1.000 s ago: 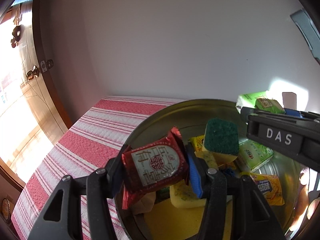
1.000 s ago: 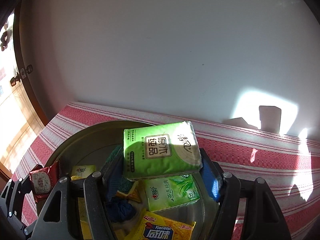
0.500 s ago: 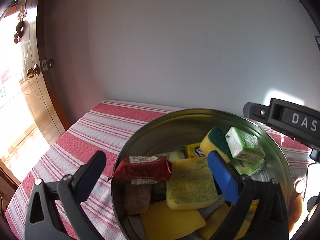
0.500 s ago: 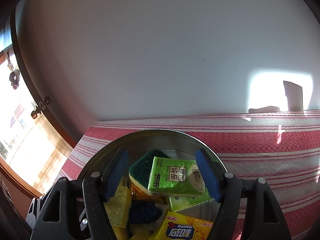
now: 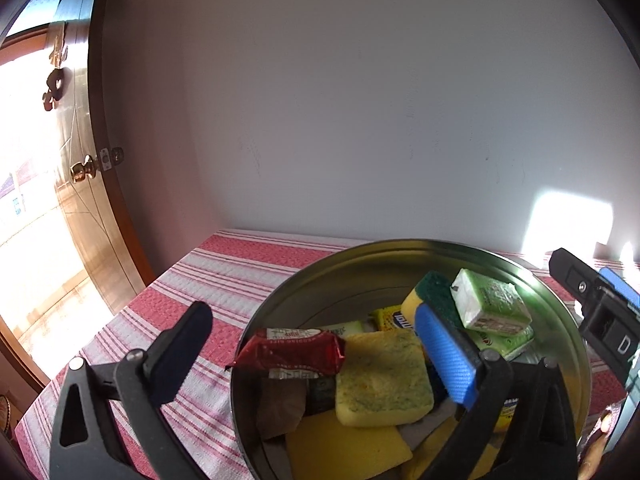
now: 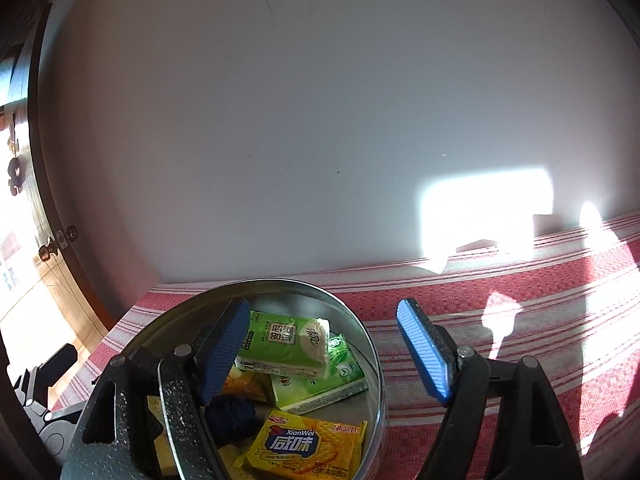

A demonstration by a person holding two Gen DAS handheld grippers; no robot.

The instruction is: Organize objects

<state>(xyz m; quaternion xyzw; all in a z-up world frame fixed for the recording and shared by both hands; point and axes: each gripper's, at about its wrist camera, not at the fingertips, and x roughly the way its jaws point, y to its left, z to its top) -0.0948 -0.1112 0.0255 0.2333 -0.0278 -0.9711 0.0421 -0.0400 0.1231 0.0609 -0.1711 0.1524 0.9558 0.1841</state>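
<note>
A: Left gripper sits over the near edge of the tin, fingers spread wide, nothing between them. One finger hangs outside the tin over the striped cloth, the blue-padded one inside it.

B: And the red packet lies in the tin, up against the left wall, touching the speckled sponge beside it.

A: Right gripper is spread wide too, and empty. Left finger inside the tin, right finger out over the cloth.

B: Green tissue pack rests on top of the pile, just beside that left finger. Whether the pad touches it, I can't tell.

A: A second green pack lies under it, tilted. In front of them a yellow cracker packet and a dark blue ball.

B: From the left camera the tissue pack leans on a green-topped sponge at the far side of the tin.

A: The tin stands on the cloth-covered surface by the white wall, with a wooden door off to the left.
</note>
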